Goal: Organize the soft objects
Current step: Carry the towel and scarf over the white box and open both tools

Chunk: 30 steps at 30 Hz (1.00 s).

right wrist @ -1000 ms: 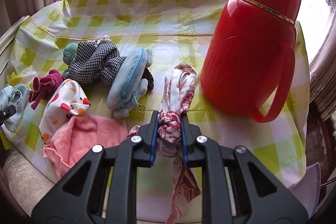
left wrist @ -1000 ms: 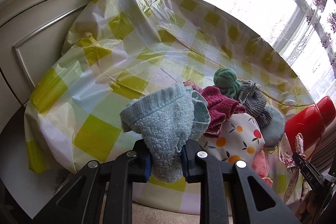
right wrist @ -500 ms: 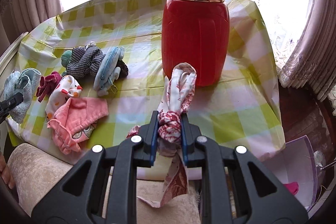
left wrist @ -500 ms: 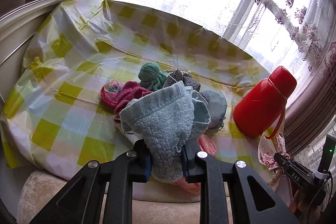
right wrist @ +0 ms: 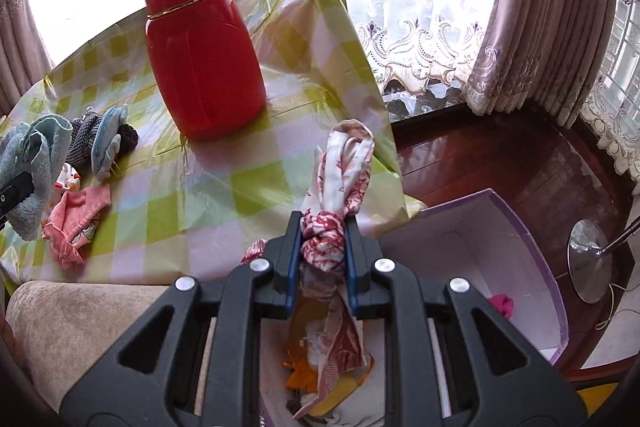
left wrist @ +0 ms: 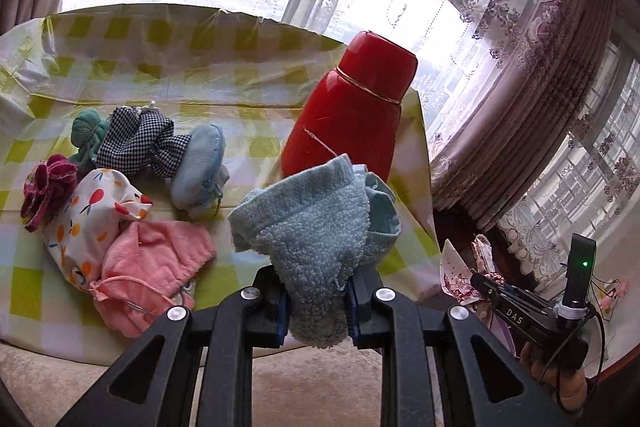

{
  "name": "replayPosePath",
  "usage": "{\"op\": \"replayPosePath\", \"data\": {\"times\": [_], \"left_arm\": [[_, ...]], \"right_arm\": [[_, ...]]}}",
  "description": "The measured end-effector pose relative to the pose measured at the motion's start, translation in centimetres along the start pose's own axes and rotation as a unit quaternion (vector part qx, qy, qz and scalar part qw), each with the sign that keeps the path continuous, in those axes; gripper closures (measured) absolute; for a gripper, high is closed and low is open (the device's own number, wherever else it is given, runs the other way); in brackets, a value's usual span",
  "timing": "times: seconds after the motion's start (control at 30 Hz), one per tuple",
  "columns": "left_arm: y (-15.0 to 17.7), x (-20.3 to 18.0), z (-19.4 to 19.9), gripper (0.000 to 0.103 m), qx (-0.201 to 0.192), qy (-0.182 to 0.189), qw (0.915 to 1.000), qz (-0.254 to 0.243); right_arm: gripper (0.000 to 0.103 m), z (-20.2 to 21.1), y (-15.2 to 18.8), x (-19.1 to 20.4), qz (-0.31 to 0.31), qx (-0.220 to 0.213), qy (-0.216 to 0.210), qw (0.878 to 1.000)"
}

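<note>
My left gripper [left wrist: 316, 301] is shut on a fluffy light blue cloth [left wrist: 316, 227], held above the right part of the checked table [left wrist: 248, 147]. My right gripper [right wrist: 322, 261] is shut on a knotted red-and-white patterned cloth [right wrist: 344, 163], off the table's right edge and over a purple-edged white box [right wrist: 472, 227]. In the left wrist view the right gripper [left wrist: 476, 279] shows at lower right with that cloth. On the table lie a pink cloth [left wrist: 152, 267], a fruit-print pouch [left wrist: 92, 219], a maroon cloth [left wrist: 48, 187], a green ball [left wrist: 86, 135], a checked cloth [left wrist: 140, 143] and a pale blue pouch [left wrist: 200, 167].
A tall red thermos jug [left wrist: 352, 115] stands on the right part of the table. The box on the dark wooden floor [right wrist: 520, 163] holds several cloths [right wrist: 502, 305]. A beige cushion [right wrist: 80, 323] lies at the near edge. Curtains [left wrist: 540, 67] hang at the windows. A metal stand base [right wrist: 588, 259] is at right.
Both grippers have swung to the right with their cloths. The left one went from the table's left side to near the thermos; the right one passed off the table's edge to above the box.
</note>
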<state>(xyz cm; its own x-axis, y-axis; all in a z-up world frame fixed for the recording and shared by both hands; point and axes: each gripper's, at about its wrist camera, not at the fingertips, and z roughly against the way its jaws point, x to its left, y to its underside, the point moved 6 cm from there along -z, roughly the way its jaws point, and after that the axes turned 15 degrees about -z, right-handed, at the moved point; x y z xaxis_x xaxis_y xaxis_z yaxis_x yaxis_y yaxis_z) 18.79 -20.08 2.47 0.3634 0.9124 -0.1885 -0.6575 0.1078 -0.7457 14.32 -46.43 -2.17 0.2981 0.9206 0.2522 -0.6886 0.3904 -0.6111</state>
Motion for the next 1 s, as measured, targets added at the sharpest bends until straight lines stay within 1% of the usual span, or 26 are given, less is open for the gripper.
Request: {"op": "replayPosePath", "data": {"times": [0.1,0.2,0.33,0.47,0.5,0.53,0.57,0.6,0.63,0.67,0.7,0.73,0.77,0.87,1.0], "left_arm": [[-0.1,-3.7,-1.5,0.080,0.016,0.036,0.9989,-0.025],[0.1,-7.0,-2.9,0.080,0.034,0.072,0.9959,-0.042],[0.4,-10.5,-4.5,0.080,0.056,0.105,0.9908,-0.064],[1.0,-14.1,-5.4,0.079,0.073,0.143,0.9837,-0.082],[1.1,-14.9,-5.7,0.073,0.079,0.157,0.9809,-0.085],[1.3,-15.8,-6.1,0.062,0.087,0.174,0.9770,-0.087],[1.5,-16.6,-6.5,0.055,0.097,0.189,0.9732,-0.089],[1.8,-17.0,-6.8,0.041,0.104,0.194,0.9710,-0.092],[2.0,-17.3,-6.9,0.036,0.105,0.193,0.9708,-0.097],[2.1,-17.5,-7.0,0.036,0.105,0.191,0.9708,-0.101],[2.2,-17.4,-6.9,0.036,0.106,0.189,0.9709,-0.103],[2.2,-17.2,-6.9,0.036,0.105,0.185,0.9718,-0.100],[2.1,-16.9,-6.9,0.036,0.104,0.181,0.9733,-0.095],[1.8,-16.0,-6.9,0.036,0.099,0.172,0.9765,-0.084],[1.5,-15.1,-6.5,0.036,0.090,0.161,0.9795,-0.080]], "right_arm": [[0.081,0.3,-0.3,-2.4,-0.016,-0.004,0.015,1.000],[0.081,0.6,-0.4,-4.6,-0.031,-0.007,0.026,0.999],[0.081,0.9,-0.8,-6.9,-0.047,-0.012,0.035,0.998],[0.080,1.4,-1.2,-8.6,-0.062,-0.021,0.042,0.997],[0.080,1.6,-1.4,-8.9,-0.066,-0.025,0.044,0.997],[0.080,1.8,-1.5,-9.3,-0.068,-0.028,0.047,0.996],[0.080,2.0,-1.6,-9.6,-0.070,-0.031,0.048,0.996],[0.078,2.1,-1.8,-9.9,-0.072,-0.033,0.050,0.996],[0.074,2.2,-1.9,-10.2,-0.072,-0.033,0.053,0.995],[0.060,2.2,-2.0,-10.4,-0.072,-0.034,0.056,0.995],[0.044,2.3,-2.0,-10.6,-0.074,-0.037,0.058,0.995],[0.038,2.5,-2.1,-10.8,-0.077,-0.043,0.057,0.994],[0.035,2.6,-2.1,-11.0,-0.080,-0.045,0.057,0.994],[0.035,2.3,-2.1,-11.0,-0.082,-0.039,0.054,0.994],[0.035,2.0,-1.9,-10.2,-0.077,-0.034,0.047,0.995]]}}
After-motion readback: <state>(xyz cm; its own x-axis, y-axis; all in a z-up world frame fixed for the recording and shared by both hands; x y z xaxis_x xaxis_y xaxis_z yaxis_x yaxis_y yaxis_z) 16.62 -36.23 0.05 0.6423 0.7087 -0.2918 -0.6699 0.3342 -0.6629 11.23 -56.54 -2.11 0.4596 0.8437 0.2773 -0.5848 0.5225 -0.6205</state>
